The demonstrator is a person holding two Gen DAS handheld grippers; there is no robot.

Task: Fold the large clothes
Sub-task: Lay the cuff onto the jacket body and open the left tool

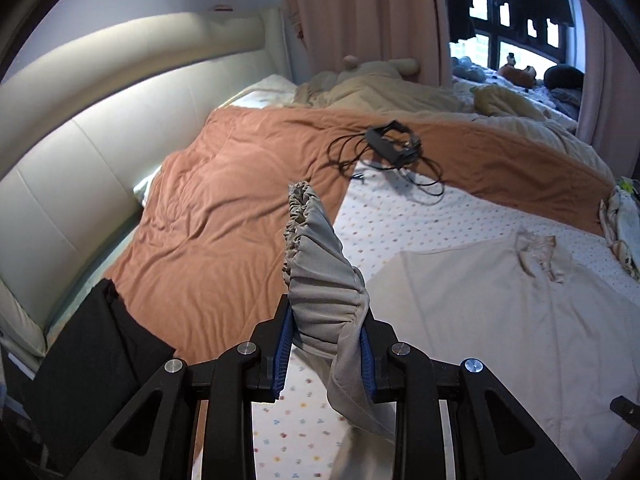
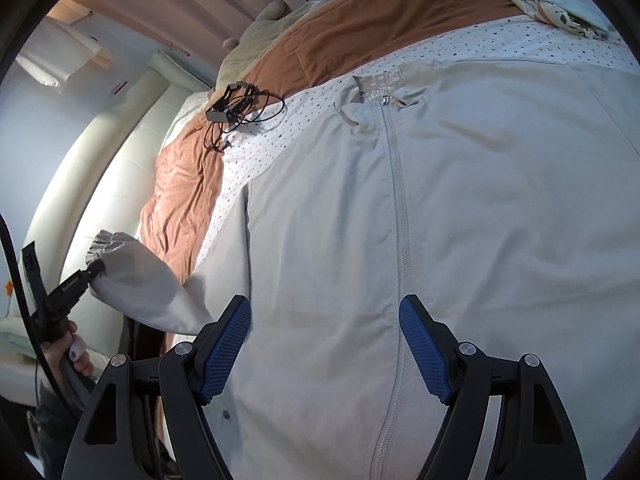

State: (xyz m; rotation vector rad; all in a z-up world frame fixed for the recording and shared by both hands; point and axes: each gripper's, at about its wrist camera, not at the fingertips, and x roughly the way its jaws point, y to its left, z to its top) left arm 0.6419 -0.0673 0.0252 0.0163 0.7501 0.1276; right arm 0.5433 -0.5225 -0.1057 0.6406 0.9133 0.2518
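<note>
Across the bed, zipper toward twelve o'clock, lies the light, limp jacket; left gripper pinches its elastic cuff, right gripper spread above. Grip seams, likely.

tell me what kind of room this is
Most likely a bedroom: a bed with a padded headboard, a rust-brown blanket over a dotted sheet, and curtains by the window.

Home bedroom: bed with padded cream headboard at 9 o'clock, rust-orange quilt, pink curtains and window at 1 o'clock.
</note>
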